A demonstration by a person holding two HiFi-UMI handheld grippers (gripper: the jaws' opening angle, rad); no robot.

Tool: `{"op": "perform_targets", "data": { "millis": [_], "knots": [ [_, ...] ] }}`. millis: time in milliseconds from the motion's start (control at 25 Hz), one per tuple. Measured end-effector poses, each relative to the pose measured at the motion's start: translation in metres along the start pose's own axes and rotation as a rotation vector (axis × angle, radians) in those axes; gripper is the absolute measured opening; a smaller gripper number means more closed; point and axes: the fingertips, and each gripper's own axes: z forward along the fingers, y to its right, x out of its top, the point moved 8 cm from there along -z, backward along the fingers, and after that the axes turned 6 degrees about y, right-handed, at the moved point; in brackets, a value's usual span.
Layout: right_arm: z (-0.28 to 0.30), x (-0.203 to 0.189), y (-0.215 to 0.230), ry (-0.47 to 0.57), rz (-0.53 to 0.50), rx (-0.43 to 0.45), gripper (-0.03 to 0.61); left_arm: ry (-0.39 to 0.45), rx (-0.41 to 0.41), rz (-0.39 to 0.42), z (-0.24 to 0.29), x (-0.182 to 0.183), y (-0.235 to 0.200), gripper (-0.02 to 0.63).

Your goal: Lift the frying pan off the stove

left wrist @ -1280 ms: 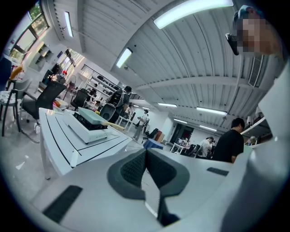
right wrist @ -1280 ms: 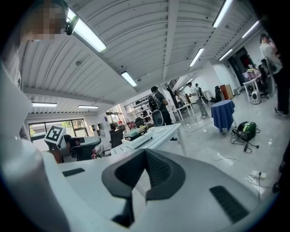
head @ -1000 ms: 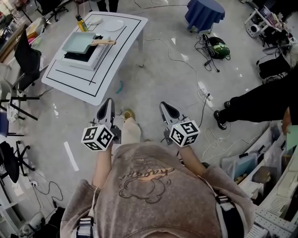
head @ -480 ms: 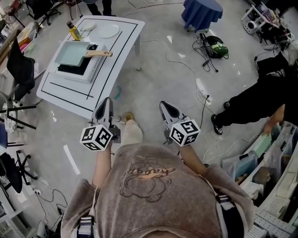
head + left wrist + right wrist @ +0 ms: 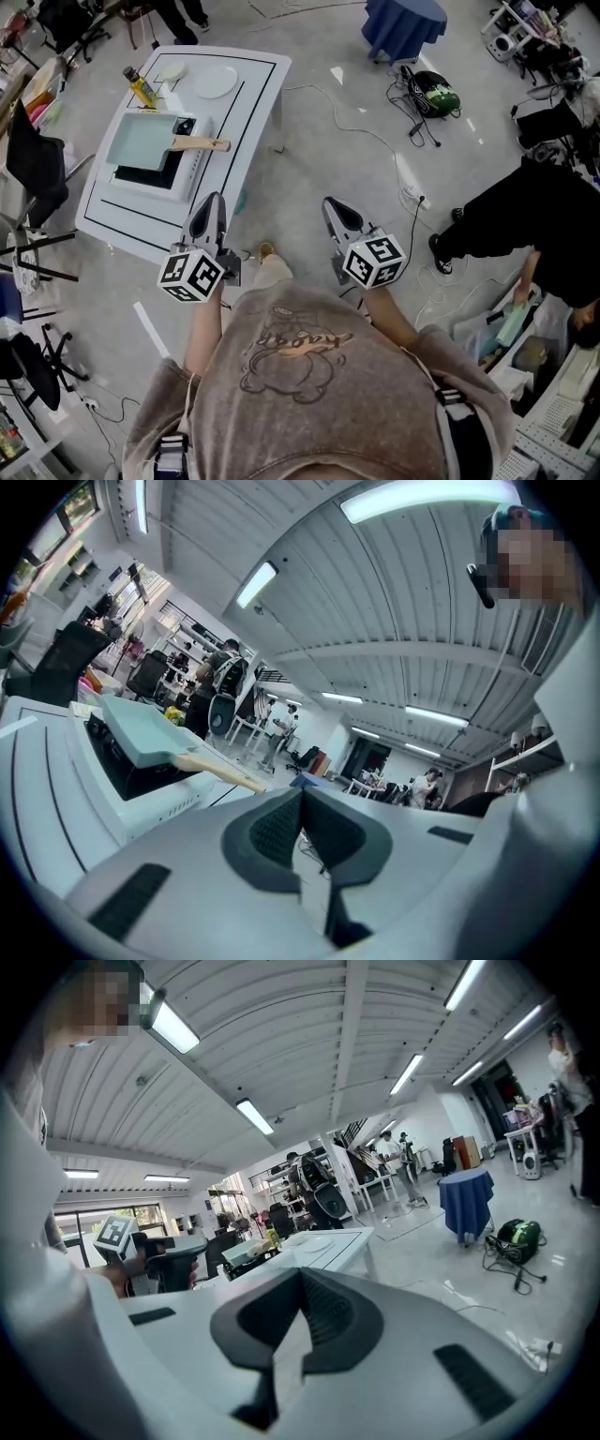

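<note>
sitting on the portable stove (image 5: 161,172): one frying pan (image 5: 142,141), rectangular, pale teal, its wooden handle (image 5: 201,143) pointing toward the right of the head view. the stove has a black top and a white body, and stands on a low white table (image 5: 246,111) with black outline markings, upper left of the head view.

also on the table, beyond the stove: one white plate (image 5: 216,82); one yellow bottle (image 5: 140,87) with a dark cap, near the pan's far side.

left gripper (image 5: 212,200): held out in front of the person, tips overlapping the table's near edge in the head view, well apart from the pan. jaws pressed together, nothing between them. in the left gripper view the pan and stove lie ahead, to the left of the jaws.

right gripper (image 5: 332,206): held beside the left one, over bare floor (image 5: 319,141) to the right of the table. jaws closed tip to tip, empty. in the right gripper view the table lies ahead, left of centre.

floor items:
- white cables (image 5: 375,131)
- a green and black object (image 5: 433,94)
- a round table under a blue cloth (image 5: 405,23)
- a black office chair (image 5: 33,159) left of the white table

second person (image 5: 530,216): in black clothing at the right edge, bent toward storage bins (image 5: 497,337).
</note>
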Motion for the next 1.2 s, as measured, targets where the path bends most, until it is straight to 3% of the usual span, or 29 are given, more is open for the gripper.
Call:
{"op": "perform_targets", "data": {
  "millis": [720, 1200],
  "knots": [
    [0.108, 0.041, 0.016, 0.006, -0.011, -0.014, -0.002, -0.001, -0.059, -0.03, 0.089, 0.046, -0.054, 0.008],
    [0.131, 0.064, 0.027, 0.003, -0.033, 0.072, -0.002, 0.021, 0.023, -0.02, 0.091, 0.047, -0.049, 0.008]
  ]
}}
